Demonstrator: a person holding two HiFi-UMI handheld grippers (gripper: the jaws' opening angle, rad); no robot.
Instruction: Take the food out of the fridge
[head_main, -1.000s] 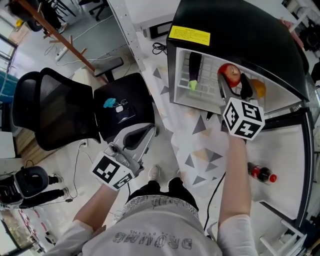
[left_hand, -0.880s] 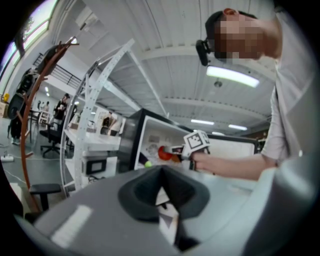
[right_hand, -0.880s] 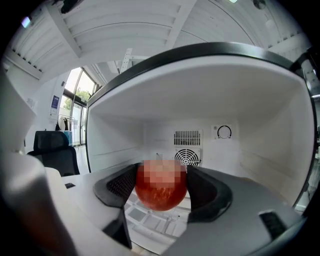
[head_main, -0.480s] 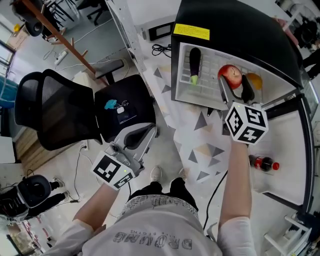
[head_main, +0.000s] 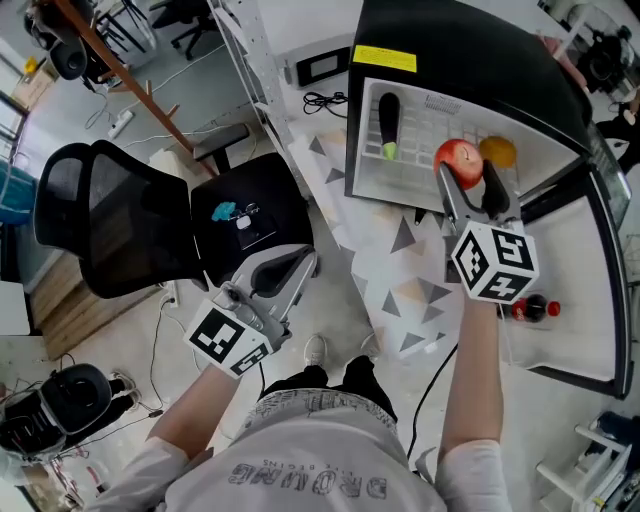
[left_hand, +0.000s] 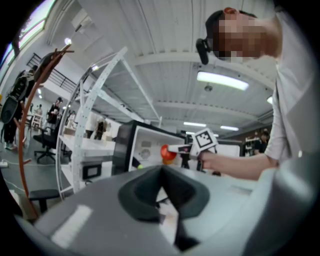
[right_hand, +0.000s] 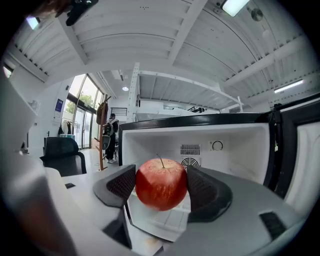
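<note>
The right gripper (head_main: 465, 172) is clamped on a red apple (right_hand: 161, 183), one dark pad on each side of its widest part, and the fruit hangs at the mouth of the small black fridge (head_main: 480, 60), over the near edge of the white shelf. To carry this step well, I judge the pull should run straight toward the person and keep level, staying left of the open door (head_main: 585, 330) on the right, with the squeeze held even. The apple is round, smooth and glossy, so it can roll or slide out if the jaws tilt or slacken, while more force would bruise it. The pads look ribbed and slightly cupped, which suits a ball shape, and the thin stem points up, clear of them. The left gripper (left_hand: 162, 192) is low on the near left, over the seat of a black office chair (head_main: 130, 220), with its jaws together on nothing. It could help steady things, though nothing here calls for that. Far inside the fridge a long dark eggplant (head_main: 388, 118) with a green end lies on the left of the shelf, and an orange (head_main: 497, 151) with dimpled-looking skin sits just beyond the apple on the right. A red-capped bottle (head_main: 528, 310) lies near the door.
</note>
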